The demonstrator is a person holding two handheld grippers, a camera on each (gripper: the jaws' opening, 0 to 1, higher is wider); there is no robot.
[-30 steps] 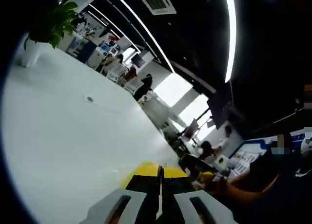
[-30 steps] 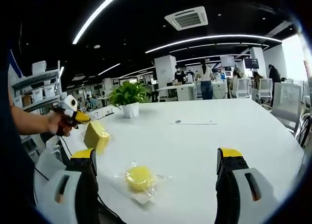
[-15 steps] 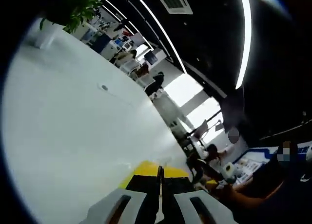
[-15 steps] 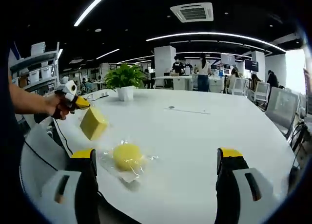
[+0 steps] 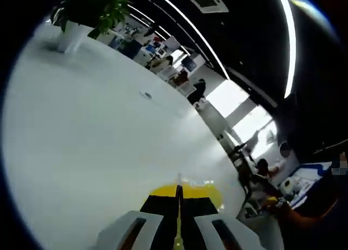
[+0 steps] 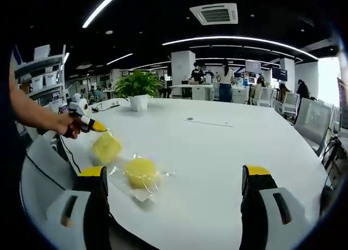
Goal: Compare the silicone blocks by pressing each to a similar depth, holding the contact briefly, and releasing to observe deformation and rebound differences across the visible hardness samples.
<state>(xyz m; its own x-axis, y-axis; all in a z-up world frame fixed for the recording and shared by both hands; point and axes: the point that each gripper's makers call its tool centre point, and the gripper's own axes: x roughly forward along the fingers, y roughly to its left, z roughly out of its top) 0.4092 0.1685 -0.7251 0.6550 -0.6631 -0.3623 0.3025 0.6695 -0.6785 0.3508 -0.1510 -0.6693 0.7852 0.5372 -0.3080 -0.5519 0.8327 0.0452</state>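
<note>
1. Yellow square silicone block (image 6: 106, 147), pinched in the left gripper (image 6: 98, 128) just above the white table (image 6: 228, 152).
2. Round yellow silicone block (image 6: 141, 172) lies inside a clear plastic bag (image 6: 133, 191).
3. Right gripper (image 6: 174, 206) jaws spread, empty.

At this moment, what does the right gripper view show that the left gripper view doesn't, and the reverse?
Right gripper view: a wrapped round block lying on the table, a hand holding the left gripper seen side-on, and the right gripper with jaws wide open. Left gripper view: the left gripper's jaws closed together, seen from behind. Both: the yellow block it pinches, the white table and the potted plant.
</note>
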